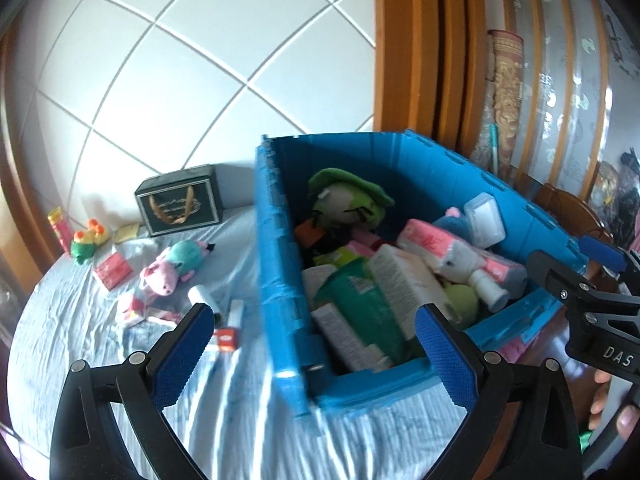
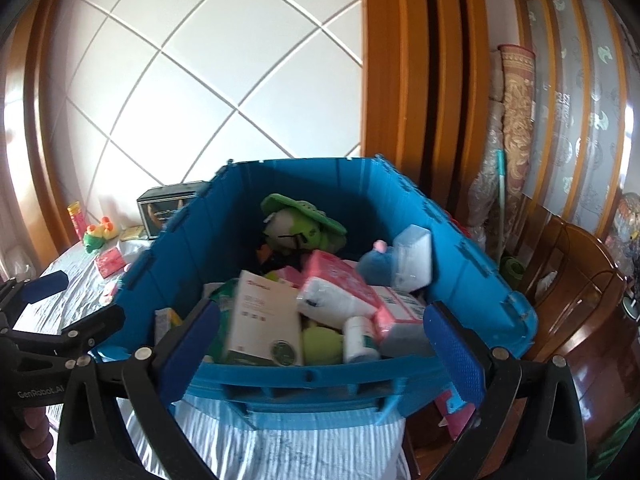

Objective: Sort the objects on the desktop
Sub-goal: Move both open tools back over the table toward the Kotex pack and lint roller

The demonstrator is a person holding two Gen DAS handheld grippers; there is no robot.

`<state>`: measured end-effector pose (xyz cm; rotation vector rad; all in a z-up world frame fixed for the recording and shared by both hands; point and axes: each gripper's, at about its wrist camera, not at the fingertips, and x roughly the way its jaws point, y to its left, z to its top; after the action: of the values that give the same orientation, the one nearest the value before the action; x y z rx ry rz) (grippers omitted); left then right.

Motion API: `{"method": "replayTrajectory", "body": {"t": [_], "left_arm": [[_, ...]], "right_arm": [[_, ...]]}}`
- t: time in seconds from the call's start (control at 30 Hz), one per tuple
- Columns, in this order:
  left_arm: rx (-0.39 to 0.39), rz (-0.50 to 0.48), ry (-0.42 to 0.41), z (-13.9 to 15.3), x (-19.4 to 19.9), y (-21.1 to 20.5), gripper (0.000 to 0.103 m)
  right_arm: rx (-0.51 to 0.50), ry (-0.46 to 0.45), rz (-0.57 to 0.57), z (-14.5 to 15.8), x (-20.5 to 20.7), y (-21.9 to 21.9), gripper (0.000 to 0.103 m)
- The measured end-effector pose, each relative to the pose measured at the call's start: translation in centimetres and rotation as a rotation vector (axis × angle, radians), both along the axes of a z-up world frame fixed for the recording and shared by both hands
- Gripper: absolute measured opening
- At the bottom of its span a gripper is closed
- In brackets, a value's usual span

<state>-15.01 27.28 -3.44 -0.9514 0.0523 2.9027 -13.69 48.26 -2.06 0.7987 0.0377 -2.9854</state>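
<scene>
Left wrist view: left gripper [image 1: 316, 338], textured blue pads spread wide and empty, faces the ribbed blue plastic crate [image 1: 280, 280] on the creased pale-blue striped cloth [image 1: 224, 412]. Right gripper [image 2: 322, 346], likewise wide open holding nothing, bears "DAS". Crate holds a white cardboard box [image 2: 264, 320] and pink tissue pack [image 2: 340, 288]; a pink-teal plush toy [image 1: 176, 266] lies beside it

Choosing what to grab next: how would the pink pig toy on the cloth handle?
The pink pig toy looks plush, so probably soft, light, and squashes between the fingers. Lying flat on the cloth, it seems unlikely to roll.
</scene>
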Motion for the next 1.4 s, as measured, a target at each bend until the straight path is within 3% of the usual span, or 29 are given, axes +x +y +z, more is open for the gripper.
{"method": "replayTrajectory", "body": {"t": [0.37,0.83,1.2,1.4], "left_arm": [[0.005,0.040,-0.003,0.0,-0.2,-9.3,0.102],[0.002,0.144,-0.072,-3.4,-1.6,-26.0,0.102],[0.021,0.336,-0.244,-10.5,-4.0,-35.6,0.102],[0.006,0.425,-0.339,-14.0,-5.7,-37.7,0.102]], "right_arm": [[0.004,-0.010,0.039,0.0,-1.0,-8.9,0.103],[-0.014,-0.008,0.122,-1.9,-2.6,-26.0,0.103],[0.012,-0.185,0.251,-8.2,-6.3,-35.4,0.103],[0.014,-0.298,0.298,-13.2,-10.6,-36.2,0.103]]}}
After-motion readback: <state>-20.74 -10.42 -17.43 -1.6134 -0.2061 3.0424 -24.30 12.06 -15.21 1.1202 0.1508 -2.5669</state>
